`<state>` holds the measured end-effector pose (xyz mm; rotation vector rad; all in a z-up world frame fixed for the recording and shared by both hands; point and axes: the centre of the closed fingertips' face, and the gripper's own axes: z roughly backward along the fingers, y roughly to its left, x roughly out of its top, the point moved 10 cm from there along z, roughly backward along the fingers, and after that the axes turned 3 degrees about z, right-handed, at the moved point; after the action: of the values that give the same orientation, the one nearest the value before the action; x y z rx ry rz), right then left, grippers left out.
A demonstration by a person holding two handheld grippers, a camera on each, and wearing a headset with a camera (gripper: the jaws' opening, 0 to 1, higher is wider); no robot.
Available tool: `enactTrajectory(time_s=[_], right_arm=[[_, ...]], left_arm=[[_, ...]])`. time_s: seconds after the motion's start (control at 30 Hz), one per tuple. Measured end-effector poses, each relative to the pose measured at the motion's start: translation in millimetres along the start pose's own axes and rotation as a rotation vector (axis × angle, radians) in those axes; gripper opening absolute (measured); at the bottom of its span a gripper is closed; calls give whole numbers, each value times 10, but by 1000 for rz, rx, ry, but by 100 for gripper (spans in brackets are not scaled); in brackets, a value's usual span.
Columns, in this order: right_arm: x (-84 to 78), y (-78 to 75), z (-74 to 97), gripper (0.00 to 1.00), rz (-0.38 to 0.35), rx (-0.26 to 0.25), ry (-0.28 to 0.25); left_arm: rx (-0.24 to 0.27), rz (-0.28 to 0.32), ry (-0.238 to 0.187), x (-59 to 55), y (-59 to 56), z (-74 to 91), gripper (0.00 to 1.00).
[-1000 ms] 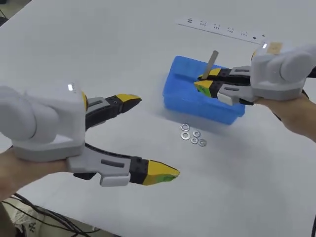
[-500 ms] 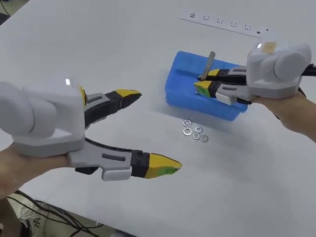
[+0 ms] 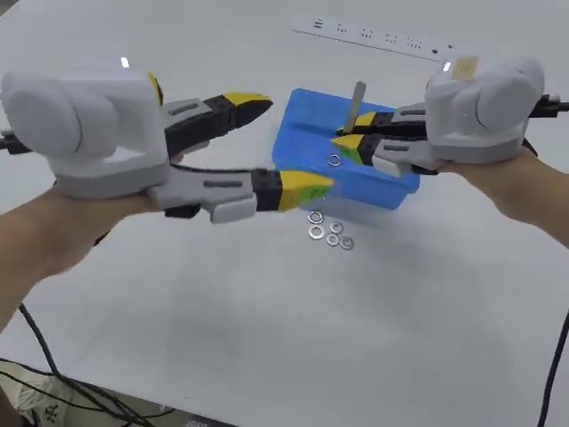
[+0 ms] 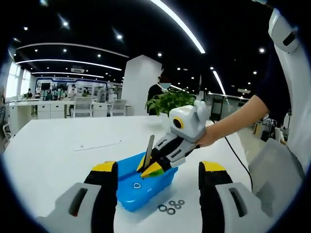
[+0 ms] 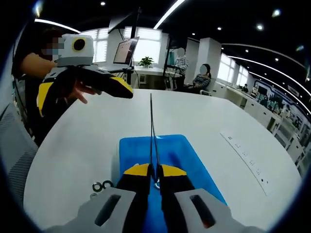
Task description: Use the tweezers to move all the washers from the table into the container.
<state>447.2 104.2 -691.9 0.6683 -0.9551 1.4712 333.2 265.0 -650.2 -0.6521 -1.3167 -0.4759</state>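
Tweezers [image 3: 356, 100] clamped between right gripper [image 3: 348, 144] jaws, above container [image 3: 307, 132].

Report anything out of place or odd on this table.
Nothing stands out. The right tongs hold the tweezers over the blue container, one washer lies inside it, and the other washers sit in a tidy cluster on the table beside it.

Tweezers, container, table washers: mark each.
tweezers [image 3: 357, 96], head view, upper shaft.
blue container [image 3: 286, 148], head view, left wall.
washers [image 3: 335, 229], head view, one washer in the cluster.
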Motion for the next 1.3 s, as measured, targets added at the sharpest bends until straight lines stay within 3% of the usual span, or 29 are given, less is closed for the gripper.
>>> enactTrajectory(time_s=[0.1, 0.17, 0.23, 0.33, 0.4, 0.5, 0.67, 0.87, 1.03, 1.13, 1.2, 1.27, 1.3], right_arm=[[7, 18, 19, 8, 7, 7, 0], [9, 31, 21, 8, 18, 14, 6], [15, 38, 24, 8, 25, 18, 12], [27, 42, 35, 8, 28, 23, 10], [35, 47, 40, 8, 34, 29, 11], [54, 51, 49, 8, 42, 37, 11], [71, 49, 52, 8, 50, 48, 11], [88, 60, 52, 8, 65, 59, 18], [92, 65, 50, 8, 67, 66, 18], [103, 69, 51, 8, 71, 68, 15], [106, 73, 47, 8, 75, 71, 16], [105, 75, 43, 8, 74, 73, 18], [106, 77, 42, 8, 77, 73, 18]], left_arm=[[-21, -12, -5, 61, 49, -121, 70], [-48, -43, -23, 118, 82, -209, 57], [-97, -39, -3, 154, 126, -317, 49], [-128, -62, 27, 198, 161, -438, 50], [-169, -49, 16, 219, 213, -496, 49], [-199, -71, 40, 224, 200, -569, 43], [-261, -122, 117, 173, 139, -614, 32], [-287, -124, 96, 245, 115, -612, 24], [-323, -172, 116, 300, 121, -602, 18], [-351, -173, 116, 343, 113, -590, 9], [-357, -178, 131, 347, 172, -611, 8], [-360, -193, 137, 341, 183, -603, 8], [-355, -245, 136, 349, 208, -600, 7]])
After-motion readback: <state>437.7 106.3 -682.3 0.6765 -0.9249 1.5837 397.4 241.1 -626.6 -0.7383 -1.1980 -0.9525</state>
